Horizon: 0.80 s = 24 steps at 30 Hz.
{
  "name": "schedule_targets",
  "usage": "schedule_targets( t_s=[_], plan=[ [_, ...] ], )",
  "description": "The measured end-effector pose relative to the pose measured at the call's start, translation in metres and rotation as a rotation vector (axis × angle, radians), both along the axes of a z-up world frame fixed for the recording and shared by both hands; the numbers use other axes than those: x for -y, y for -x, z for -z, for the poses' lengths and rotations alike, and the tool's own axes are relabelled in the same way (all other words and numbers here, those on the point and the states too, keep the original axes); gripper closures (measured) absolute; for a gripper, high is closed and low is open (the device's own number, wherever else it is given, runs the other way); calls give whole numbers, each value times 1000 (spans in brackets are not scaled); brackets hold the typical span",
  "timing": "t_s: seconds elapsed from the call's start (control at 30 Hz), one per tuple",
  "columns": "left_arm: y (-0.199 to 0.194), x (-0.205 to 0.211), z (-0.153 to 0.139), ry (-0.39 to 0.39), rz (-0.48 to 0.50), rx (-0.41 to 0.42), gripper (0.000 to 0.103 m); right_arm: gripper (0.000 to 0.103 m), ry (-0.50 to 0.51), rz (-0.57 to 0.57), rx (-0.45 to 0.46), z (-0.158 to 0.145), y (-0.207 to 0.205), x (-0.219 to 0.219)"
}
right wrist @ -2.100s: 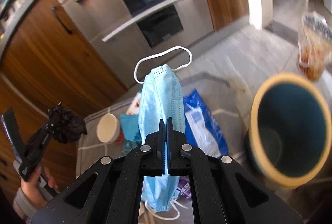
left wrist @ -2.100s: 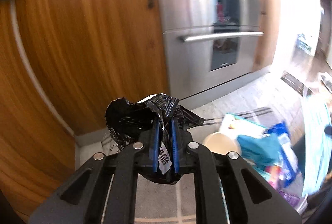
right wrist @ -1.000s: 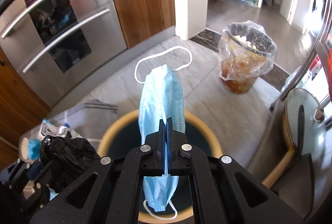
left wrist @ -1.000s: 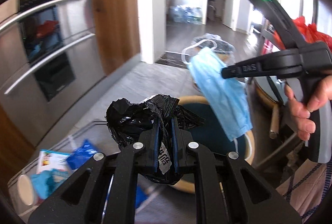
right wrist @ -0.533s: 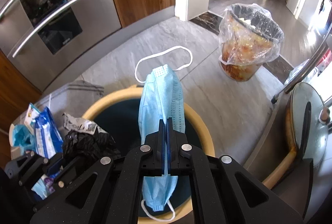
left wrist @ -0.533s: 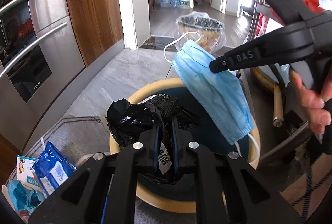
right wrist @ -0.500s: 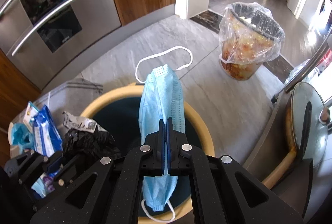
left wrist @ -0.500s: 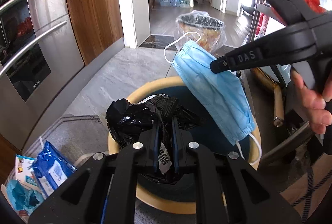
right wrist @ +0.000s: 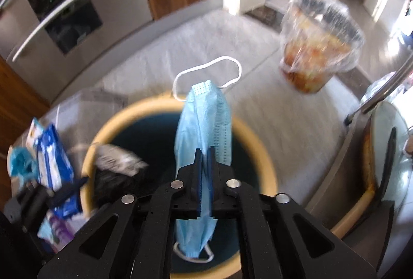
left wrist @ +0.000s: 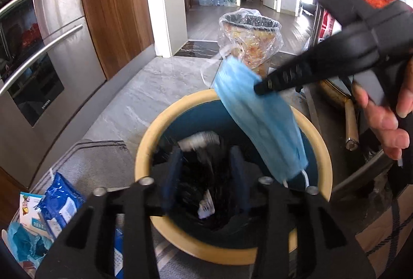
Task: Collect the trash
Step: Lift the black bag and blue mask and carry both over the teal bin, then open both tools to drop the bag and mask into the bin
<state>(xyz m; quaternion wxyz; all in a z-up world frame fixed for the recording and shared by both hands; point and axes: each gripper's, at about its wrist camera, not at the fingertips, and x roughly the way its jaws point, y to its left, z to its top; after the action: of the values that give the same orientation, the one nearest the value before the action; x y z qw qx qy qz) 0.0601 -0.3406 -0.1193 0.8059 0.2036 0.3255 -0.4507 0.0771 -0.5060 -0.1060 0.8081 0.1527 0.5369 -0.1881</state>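
Observation:
A round bin with a tan rim [left wrist: 144, 149] and dark blue inside stands on the floor under both grippers; it also shows in the right wrist view [right wrist: 268, 175]. My left gripper [left wrist: 206, 175] is open over the bin, and the crumpled black wrapper [left wrist: 204, 191] is blurred between its spread jaws, dropping into the bin. The wrapper also shows in the right wrist view [right wrist: 116, 175]. My right gripper [right wrist: 204, 162] holds the blue face mask [right wrist: 204, 124] over the bin, its jaws slightly parted. The mask also shows in the left wrist view [left wrist: 258, 118].
More trash lies on a grey mat left of the bin: a blue wipes pack [left wrist: 59, 204], a teal wrapper [left wrist: 23, 242] and a small carton [left wrist: 27, 204]. A plastic-lined food-waste bucket [left wrist: 247, 44] stands beyond. Steel ovens [left wrist: 44, 46] are on the left.
My left gripper has opened and let go of the black wrapper, which falls into the bin. My right gripper's jaws have parted a little around the mask.

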Motion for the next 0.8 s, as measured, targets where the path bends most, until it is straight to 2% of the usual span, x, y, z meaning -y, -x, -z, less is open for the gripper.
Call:
schedule_targets(
  t_s=[0.1,0.13,0.2,0.27,0.33,0.43,0.53,0.63,0.73,0.8],
  plan=[
    [0,-7,-4,0,-13,14,50,80,10,7,-7,-1,3,2],
    [0,-11,-6,2,-18,20,47,72,10,21,1,-4,5,3],
    [1,-20,-11,9,-35,39,41,67,5,28,26,-10,8,3],
    [2,-31,-19,25,-49,52,36,54,-5,14,56,-18,11,-2],
    [4,-42,-26,35,-70,67,32,46,8,-10,72,-24,11,-9],
    [7,-64,-40,68,-110,92,24,40,27,-60,90,-36,11,-25],
    [7,-85,-52,83,-151,106,24,34,34,-98,123,-49,11,-41],
    [10,-108,-60,85,-187,133,20,24,17,-125,186,-67,10,-59],
    [13,-130,-66,75,-217,168,20,19,-14,-168,274,-88,8,-82],
    [12,-142,-69,72,-236,175,19,17,-9,-195,299,-95,4,-96]
  ],
)
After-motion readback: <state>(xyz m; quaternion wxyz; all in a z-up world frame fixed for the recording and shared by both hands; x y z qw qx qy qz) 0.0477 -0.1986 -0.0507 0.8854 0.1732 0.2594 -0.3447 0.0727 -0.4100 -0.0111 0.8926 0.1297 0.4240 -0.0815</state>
